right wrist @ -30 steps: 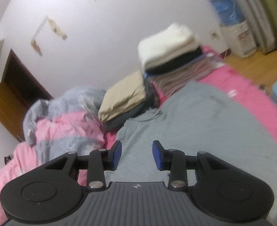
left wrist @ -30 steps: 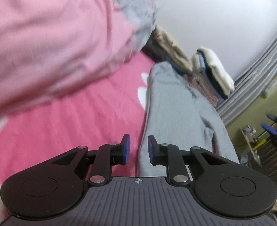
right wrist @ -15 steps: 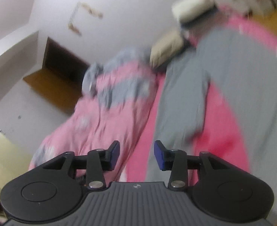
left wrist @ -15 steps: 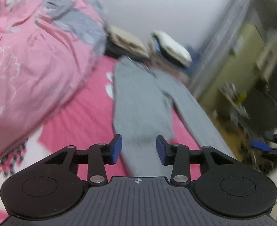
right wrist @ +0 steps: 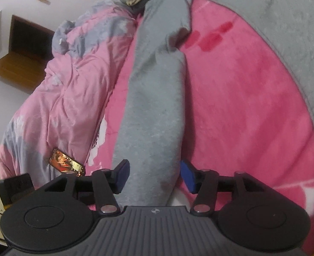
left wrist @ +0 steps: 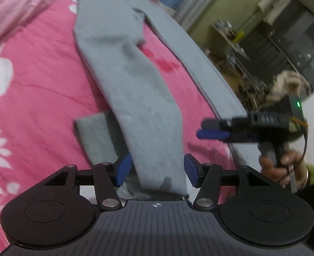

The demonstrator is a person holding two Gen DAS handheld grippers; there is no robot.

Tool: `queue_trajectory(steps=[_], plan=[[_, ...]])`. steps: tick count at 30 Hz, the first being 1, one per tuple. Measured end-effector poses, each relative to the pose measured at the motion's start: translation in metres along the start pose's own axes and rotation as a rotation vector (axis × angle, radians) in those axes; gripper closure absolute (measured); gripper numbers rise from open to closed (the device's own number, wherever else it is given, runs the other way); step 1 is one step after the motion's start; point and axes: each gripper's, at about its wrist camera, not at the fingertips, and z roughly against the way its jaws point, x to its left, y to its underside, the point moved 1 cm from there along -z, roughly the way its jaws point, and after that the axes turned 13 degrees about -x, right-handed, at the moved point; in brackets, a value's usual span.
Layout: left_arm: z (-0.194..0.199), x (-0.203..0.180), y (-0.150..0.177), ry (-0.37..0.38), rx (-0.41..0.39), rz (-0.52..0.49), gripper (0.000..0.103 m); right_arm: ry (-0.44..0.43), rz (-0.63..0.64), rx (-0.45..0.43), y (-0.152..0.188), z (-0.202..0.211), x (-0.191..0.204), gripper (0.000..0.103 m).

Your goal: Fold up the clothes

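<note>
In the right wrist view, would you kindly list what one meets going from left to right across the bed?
Crumpled pink and grey quilt → phone → grey sleeve → bare pink bedsheet → grey garment body.

A plain grey garment point(left wrist: 135, 98) lies on a hot-pink bedspread point(left wrist: 37, 81) printed with white leaf and flower shapes, beside a pale pink and grey quilt point(right wrist: 71, 79), while both black grippers carry blue finger pads point(right wrist: 188, 176).
</note>
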Motion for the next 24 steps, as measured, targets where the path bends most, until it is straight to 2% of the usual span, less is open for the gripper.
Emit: queue_trajectory(steps=[7,13,18,19,22,24], plan=[[-0.022,-0.008,0.016,0.011,0.054,-0.054,0.048,0.008,-0.052,0.044,0.011,-0.012,-0.018,0.042],[-0.029,-0.013,0.02,0.029,0.047,-0.092,0.049,-0.042,-0.102,0.102,0.018,-0.029,-0.019,0.042],[-0.028,-0.009,0.02,0.049,0.011,-0.064,0.065,-0.093,-0.115,0.123,0.024,-0.032,-0.014,0.043],[-0.027,-0.008,0.019,0.057,0.003,-0.055,0.071,-0.103,-0.12,0.12,0.023,-0.031,-0.014,0.044],[-0.024,-0.002,0.012,0.09,-0.027,0.005,0.084,-0.119,-0.139,0.105,0.022,-0.03,-0.014,0.051],[-0.021,0.004,0.005,0.117,-0.051,0.062,0.088,-0.138,-0.165,0.092,0.019,-0.029,-0.014,0.055]])
